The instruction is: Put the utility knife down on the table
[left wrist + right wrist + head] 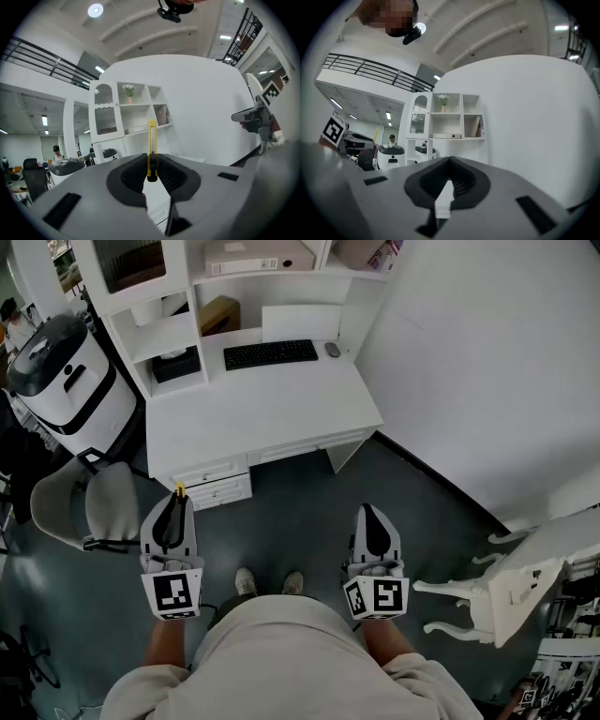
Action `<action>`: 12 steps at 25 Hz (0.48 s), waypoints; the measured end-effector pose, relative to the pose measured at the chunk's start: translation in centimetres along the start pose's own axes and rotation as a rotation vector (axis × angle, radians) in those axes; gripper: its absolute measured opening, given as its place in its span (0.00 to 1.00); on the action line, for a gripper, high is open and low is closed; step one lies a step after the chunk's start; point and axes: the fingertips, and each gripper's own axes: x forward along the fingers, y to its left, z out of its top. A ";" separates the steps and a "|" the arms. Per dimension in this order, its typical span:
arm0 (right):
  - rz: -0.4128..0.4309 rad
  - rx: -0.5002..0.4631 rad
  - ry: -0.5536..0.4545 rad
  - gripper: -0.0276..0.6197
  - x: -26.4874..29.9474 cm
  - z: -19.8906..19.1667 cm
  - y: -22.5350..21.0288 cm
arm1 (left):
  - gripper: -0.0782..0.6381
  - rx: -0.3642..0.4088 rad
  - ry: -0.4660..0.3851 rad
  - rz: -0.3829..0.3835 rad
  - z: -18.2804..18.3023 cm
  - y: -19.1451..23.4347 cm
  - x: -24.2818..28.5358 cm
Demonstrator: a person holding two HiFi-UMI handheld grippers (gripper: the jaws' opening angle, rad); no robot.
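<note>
Short of the desk (272,409), over the floor (309,493), your left tongs (175,501) are clamped on the yellow utility knife (151,145), which stands upright between the pads. Your right tongs (367,514) are closed at the tips, holding nothing. Both point level.

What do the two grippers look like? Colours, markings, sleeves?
The left gripper and right gripper match: light grey shells tapering forward, black ribbed pads inside the jaws, and a white cube with black square markers at each rear. The sleeves are short and beige.
</note>
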 end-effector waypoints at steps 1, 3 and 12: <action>0.001 -0.001 0.001 0.05 0.0 -0.1 0.0 | 0.20 0.010 -0.005 0.001 -0.1 0.0 0.1; 0.001 0.000 0.004 0.05 0.1 -0.3 -0.1 | 0.20 0.020 -0.010 0.001 -0.3 0.0 0.3; 0.022 0.019 0.012 0.05 0.7 -1.0 -0.8 | 0.20 0.001 0.002 -0.005 -0.1 -0.9 1.0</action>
